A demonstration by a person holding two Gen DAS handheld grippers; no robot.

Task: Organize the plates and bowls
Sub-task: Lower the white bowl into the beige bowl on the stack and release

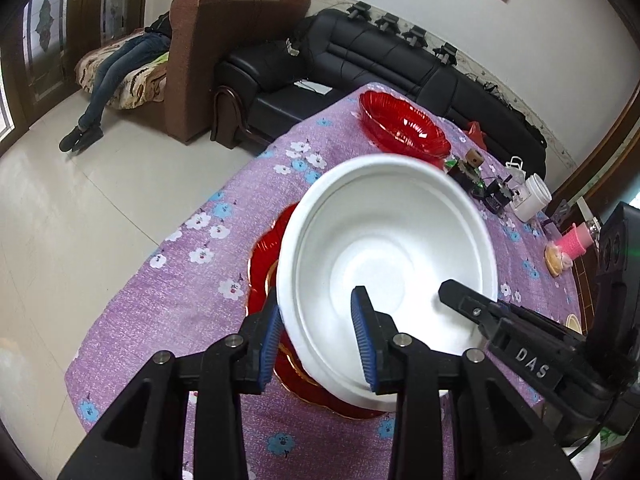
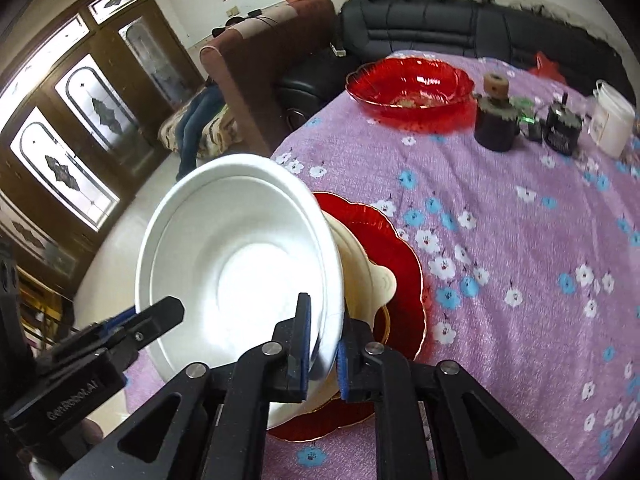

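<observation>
White bowl (image 1: 384,256) hides most of red plate (image 1: 264,256); only its scalloped edge shows. Cream dish (image 2: 372,280) under the bowl mostly covered. Far small items (image 2: 520,120) blurred, unidentifiable. Person on sofa (image 1: 120,64): upper body hidden by armrest. Far red bowl (image 2: 408,80) motion-blurred.

Behind your table: black leather sofa (image 1: 400,60), brown armchair (image 1: 224,48)
On your floral tablecloth (image 2: 520,220): white jar (image 2: 612,120), dark bottle (image 2: 496,120)
Your left: glass-panelled doors (image 2: 68,152)
</observation>
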